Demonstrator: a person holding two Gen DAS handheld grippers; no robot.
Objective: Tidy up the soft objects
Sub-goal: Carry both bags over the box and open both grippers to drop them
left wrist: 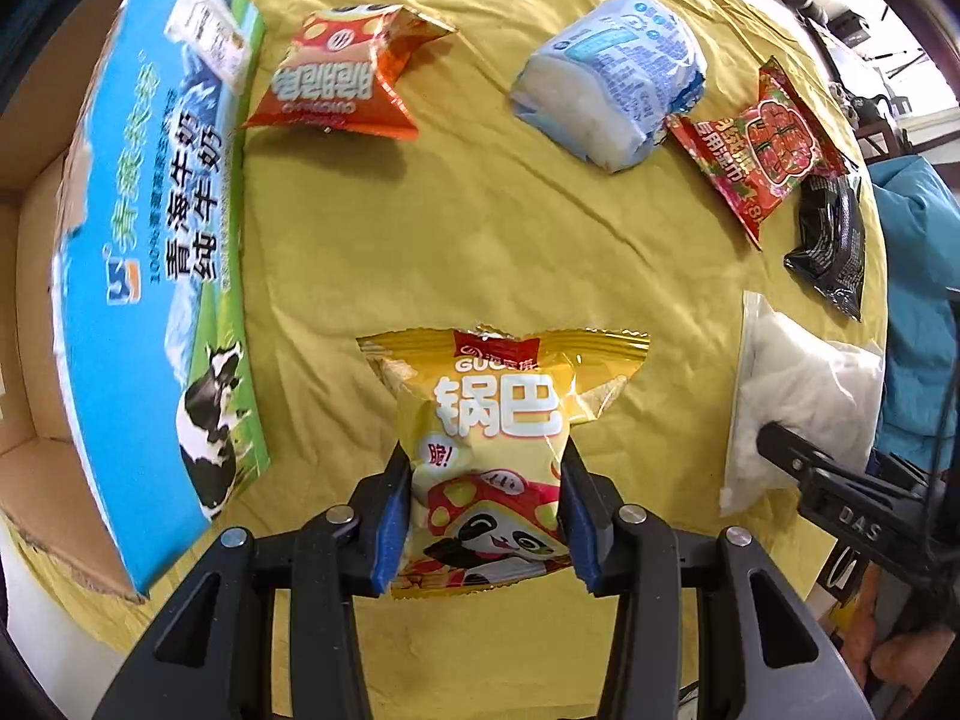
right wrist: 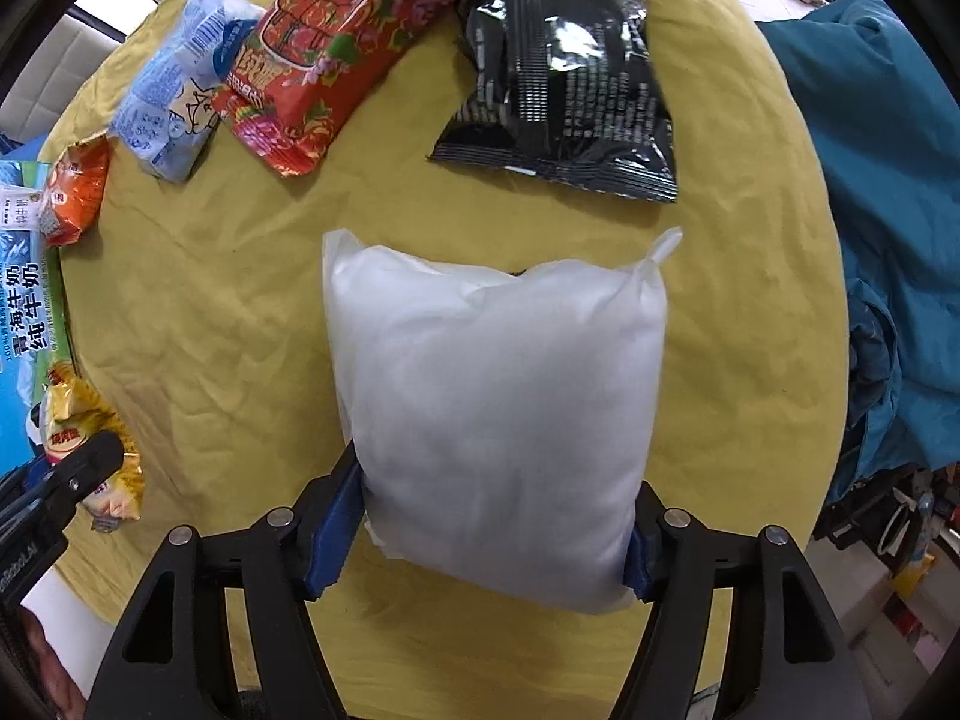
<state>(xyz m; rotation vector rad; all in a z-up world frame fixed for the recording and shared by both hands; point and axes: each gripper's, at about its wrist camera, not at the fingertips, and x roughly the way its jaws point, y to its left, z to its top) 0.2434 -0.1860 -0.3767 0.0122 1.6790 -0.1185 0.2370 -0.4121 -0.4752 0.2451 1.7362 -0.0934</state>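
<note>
My left gripper is shut on a yellow snack bag with a panda print, its blue pads pressing both sides. My right gripper is shut on a white pillow-like bag; the bag also shows at the right of the left wrist view. Lying on the yellow cloth are an orange snack bag, a blue-and-white tissue pack, a red flowered pack and a black bag.
An open cardboard milk box with a blue printed flap lies at the left edge of the round table. A small milk carton rests on it. Teal fabric hangs at the right of the table.
</note>
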